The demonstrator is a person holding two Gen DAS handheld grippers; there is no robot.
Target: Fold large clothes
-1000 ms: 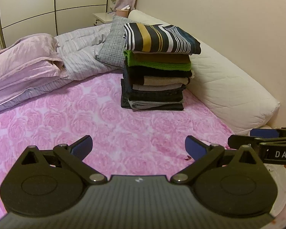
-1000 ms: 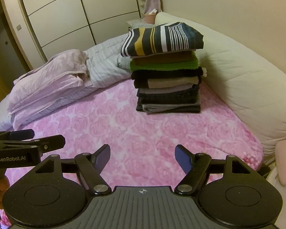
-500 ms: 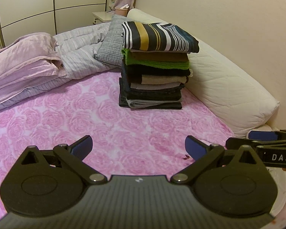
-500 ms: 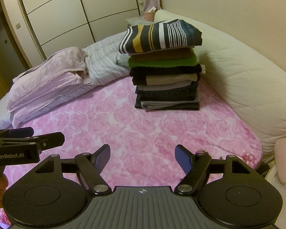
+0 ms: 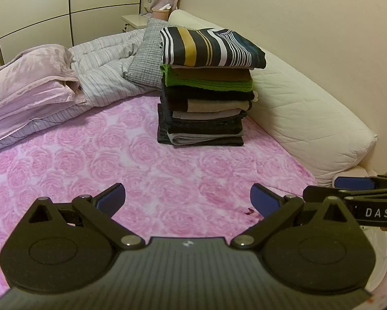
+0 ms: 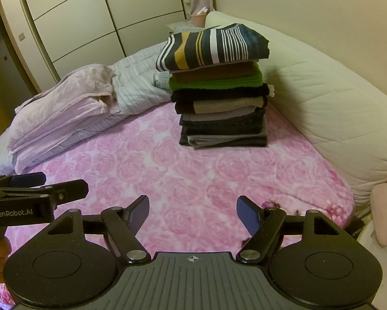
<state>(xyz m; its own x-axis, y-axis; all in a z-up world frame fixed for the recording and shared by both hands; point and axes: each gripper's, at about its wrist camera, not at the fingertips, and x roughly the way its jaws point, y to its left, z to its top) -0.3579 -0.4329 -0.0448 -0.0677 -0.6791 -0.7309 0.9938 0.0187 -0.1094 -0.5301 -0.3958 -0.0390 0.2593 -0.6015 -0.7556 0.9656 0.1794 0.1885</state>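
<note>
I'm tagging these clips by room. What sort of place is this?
Most likely a home bedroom. A bed with a pink rose blanket fills the view, with a pillow and rumpled bedding at its head, and wardrobe doors behind. A stack of folded clothes stands on the bed.

Bed cover [image 5: 147, 170]: soft, matt pink cloth with a plush rose-relief pile. Stack of folded clothes [image 5: 206, 87]: matt woven and knitted cloth; green layer [image 5: 211, 84] coarse-ribbed. White bolster [image 5: 304, 108]: quilted, stitched cloth. Left gripper [image 5: 187, 201]: matt black plastic, ribbed housing, blue textured pads [image 5: 262, 201], bright metal pivot pins [image 5: 241, 240]. Wardrobe doors [image 6: 90, 25]: smooth, satin cream panels.
</note>
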